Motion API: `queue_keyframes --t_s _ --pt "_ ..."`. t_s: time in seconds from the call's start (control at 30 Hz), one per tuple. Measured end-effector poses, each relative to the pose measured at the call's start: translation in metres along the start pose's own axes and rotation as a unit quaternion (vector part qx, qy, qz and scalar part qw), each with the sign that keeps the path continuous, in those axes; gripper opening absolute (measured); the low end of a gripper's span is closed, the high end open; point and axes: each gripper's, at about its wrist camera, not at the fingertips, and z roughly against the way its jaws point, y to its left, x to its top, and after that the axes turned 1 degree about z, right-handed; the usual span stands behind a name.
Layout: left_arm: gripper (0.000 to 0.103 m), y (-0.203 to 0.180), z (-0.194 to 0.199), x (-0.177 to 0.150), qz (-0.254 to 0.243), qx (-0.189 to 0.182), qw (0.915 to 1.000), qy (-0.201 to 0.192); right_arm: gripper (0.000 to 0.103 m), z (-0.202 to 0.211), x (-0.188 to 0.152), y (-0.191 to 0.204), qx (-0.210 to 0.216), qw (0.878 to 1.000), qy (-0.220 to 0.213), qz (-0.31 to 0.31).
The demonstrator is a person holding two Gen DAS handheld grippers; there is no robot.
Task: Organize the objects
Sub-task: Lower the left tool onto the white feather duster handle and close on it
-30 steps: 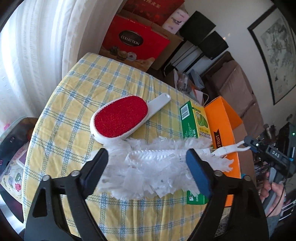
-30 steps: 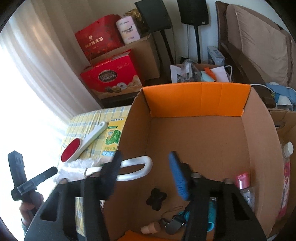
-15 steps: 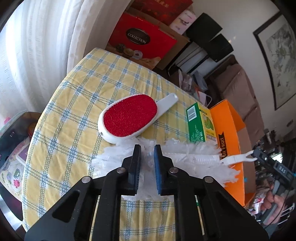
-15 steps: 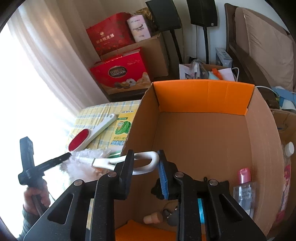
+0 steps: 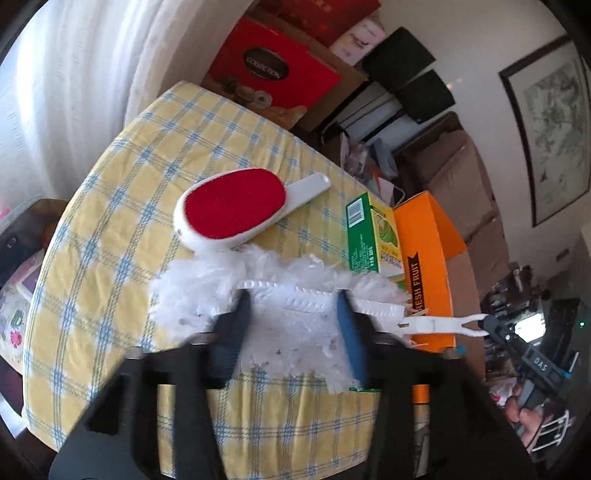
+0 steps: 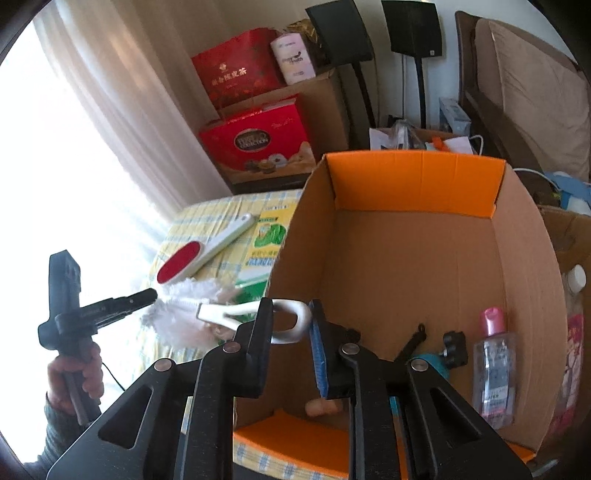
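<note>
Left wrist view: the left tool (image 5: 293, 308) straddles the white duster (image 5: 280, 295) at frame centre, pads apart, steadying its fluffy head over the tabletop (image 5: 110, 206).

Right wrist view: the right tool (image 6: 291, 323) is clamped on the duster's loop handle at lower centre, likely to swing it into the cardboard box (image 6: 424, 251).

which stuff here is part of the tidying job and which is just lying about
Job in hand:
duster, its handle in the right gripper
left gripper, open around the duster
cardboard box
lint brush
green carton

Just lying about:
red gift boxes
speakers
sofa
</note>
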Motion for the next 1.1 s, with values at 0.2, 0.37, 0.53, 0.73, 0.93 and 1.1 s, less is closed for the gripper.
queue_keyframes --t_s 0.2,0.37,0.53,0.73,0.93,1.1 --pt "0.066 -0.003 0.001 -0.013 0.015 0.007 0.9998 -0.011 0.02 -0.001 -0.012 -0.002 -0.001 1.0 0.009 0.004" --pt "0.071 -0.004 0.0 -0.02 0.024 0.017 0.9995 -0.015 0.021 -0.001 -0.017 -0.004 0.001 1.0 0.01 0.003" --pt "0.069 -0.006 -0.018 -0.02 0.03 0.01 0.9995 0.008 0.021 0.001 -0.021 0.002 -0.003 1.0 0.009 0.016" --pt "0.017 -0.001 -0.022 -0.019 0.043 -0.003 0.9991 0.007 0.021 0.006 -0.026 0.007 -0.014 0.999 0.004 0.029" --pt "0.002 -0.01 0.001 -0.014 0.028 -0.019 0.9991 -0.025 0.021 0.012 -0.027 0.003 0.005 1.0 -0.003 0.015" --pt "0.002 -0.036 0.03 0.002 0.001 -0.037 0.9977 -0.057 0.022 0.022 -0.028 -0.001 0.023 0.999 -0.02 -0.008"
